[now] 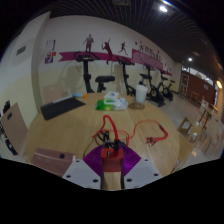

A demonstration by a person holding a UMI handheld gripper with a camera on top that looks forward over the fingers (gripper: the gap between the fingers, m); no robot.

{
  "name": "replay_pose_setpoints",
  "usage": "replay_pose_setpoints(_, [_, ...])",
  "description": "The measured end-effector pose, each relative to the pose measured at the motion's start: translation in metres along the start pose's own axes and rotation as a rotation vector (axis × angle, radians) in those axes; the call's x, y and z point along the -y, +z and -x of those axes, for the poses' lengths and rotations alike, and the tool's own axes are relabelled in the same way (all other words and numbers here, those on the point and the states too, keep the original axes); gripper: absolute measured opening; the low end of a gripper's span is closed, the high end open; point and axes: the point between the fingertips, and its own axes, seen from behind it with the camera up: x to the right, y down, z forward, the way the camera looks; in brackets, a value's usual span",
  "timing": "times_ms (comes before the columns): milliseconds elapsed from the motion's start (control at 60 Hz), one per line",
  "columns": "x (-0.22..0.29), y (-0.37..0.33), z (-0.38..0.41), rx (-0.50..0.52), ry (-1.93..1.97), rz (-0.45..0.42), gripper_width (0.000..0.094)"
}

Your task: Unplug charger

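Observation:
My gripper [112, 157] is low over a wooden floor, and its purple pads [95, 158] close in from both sides on a small red charger [112, 153]. A tan part runs back from the charger between the fingers. A red cable [104, 127] loops up from the charger just ahead of the fingers. A second red cable loop [150, 127] lies on the floor to the right. The socket or strip it plugs into is hidden behind the charger and pads.
A cardboard box [15, 128] stands at the left and a flat one [50, 158] beside the left finger. A dark mat [62, 106] and a green-white bundle [112, 100] lie beyond. Exercise machines [128, 78] line the back wall. More boxes [190, 125] stand at the right.

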Motion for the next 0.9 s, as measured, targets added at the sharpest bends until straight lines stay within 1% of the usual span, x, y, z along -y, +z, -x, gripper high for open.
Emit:
replay_pose_setpoints(133, [-0.042, 0.021, -0.010, 0.008, -0.005, 0.102, 0.0312])
replay_pose_setpoints(150, [-0.046, 0.023, -0.011, 0.011, -0.004, 0.117, 0.0346])
replay_pose_setpoints(183, [-0.050, 0.023, -0.011, 0.015, 0.004, 0.134, 0.0446])
replay_pose_setpoints(200, [-0.050, 0.023, -0.013, 0.011, 0.008, 0.137, 0.0476])
replay_pose_setpoints(283, [-0.044, 0.005, -0.020, 0.002, 0.020, 0.147, 0.0867])
replay_pose_setpoints(300, [-0.041, 0.000, -0.020, 0.000, 0.024, 0.146, 0.0864])
replay_pose_setpoints(317, [-0.037, -0.005, -0.021, -0.001, 0.029, 0.142, 0.0838])
replay_pose_setpoints(383, [-0.019, -0.036, -0.022, 0.005, 0.058, 0.145, 0.0853])
replay_pose_setpoints(450, [0.000, -0.069, -0.019, 0.018, 0.078, 0.144, 0.0847])
replay_pose_setpoints(567, [0.021, -0.158, -0.026, 0.029, 0.065, 0.198, 0.0849])
replay_pose_setpoints(583, [0.019, -0.159, -0.027, 0.028, 0.065, 0.200, 0.0853])
replay_pose_setpoints(633, [0.026, -0.197, -0.029, 0.025, 0.063, 0.208, 0.0848])
replay_pose_setpoints(733, [0.030, -0.246, -0.038, 0.014, 0.053, 0.182, 0.0852])
replay_pose_setpoints(817, [0.023, -0.280, -0.052, -0.031, 0.040, 0.189, 0.0856])
replay_pose_setpoints(900, [0.012, -0.299, -0.057, -0.046, 0.038, 0.190, 0.0846])
